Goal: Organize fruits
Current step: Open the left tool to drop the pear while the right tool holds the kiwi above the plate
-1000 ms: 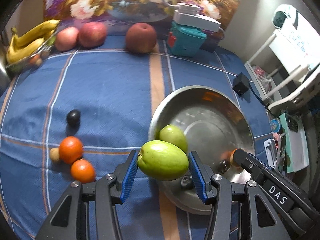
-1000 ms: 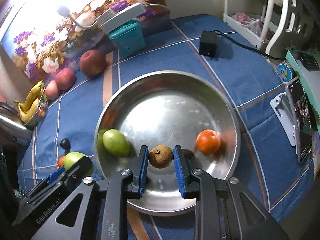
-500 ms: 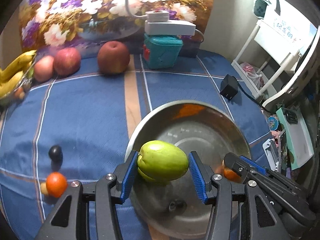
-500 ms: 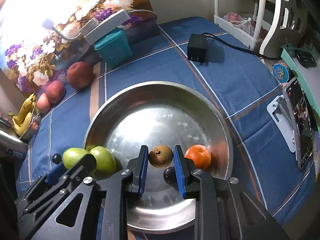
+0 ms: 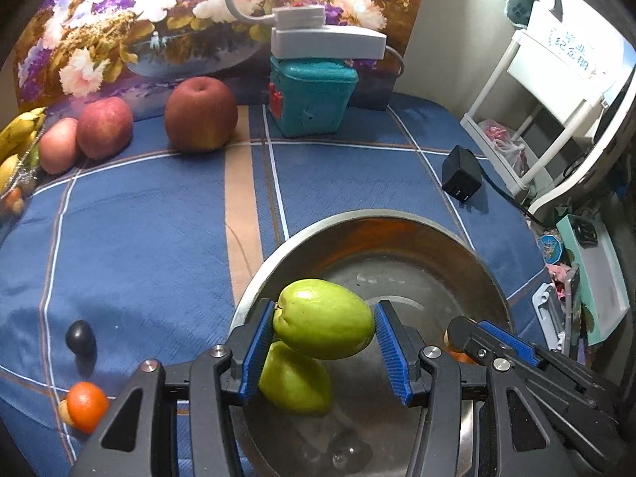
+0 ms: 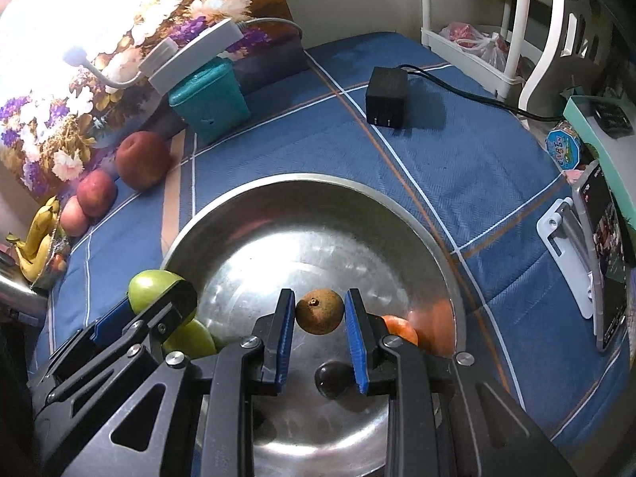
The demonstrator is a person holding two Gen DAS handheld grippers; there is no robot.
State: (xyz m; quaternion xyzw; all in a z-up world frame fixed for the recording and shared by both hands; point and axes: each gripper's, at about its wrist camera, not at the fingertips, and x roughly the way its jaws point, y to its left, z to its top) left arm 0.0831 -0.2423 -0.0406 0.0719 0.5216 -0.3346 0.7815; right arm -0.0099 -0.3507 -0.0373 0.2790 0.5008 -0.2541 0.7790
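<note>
The blue checked cloth (image 5: 139,218) covers the whole table and is soft, so round fruit left on it stays put instead of rolling off. On it sits the steel bowl (image 6: 318,214), wide and shallow, plainly the place the fruit is being gathered into; it stands near the front where both hands can reach over its rim. Along the back edge, against the flower picture (image 5: 159,20), three apples (image 5: 200,115) stand in a row beside the teal box (image 5: 310,95), well apart from the bowl and not yet collected.

The left gripper (image 5: 324,342) is clamped on a green fruit (image 5: 324,318), one pad pressed against each end so the long shape cannot twist out. It hangs over the near left side of the bowl, directly above a second green fruit (image 5: 296,381) already lying inside, probably so the two alike end up together.

The right gripper (image 6: 320,332) is clamped on a small brown fruit (image 6: 319,311), fingers almost together because the thing is so little. It hangs over the bowl's middle, with a tangerine (image 6: 399,330) just to its right and a dark plum (image 6: 332,377) under it on the bowl floor.

Out on the cloth to the left, an orange (image 5: 87,405) and a small dark fruit (image 5: 80,338) wait their turn
</note>
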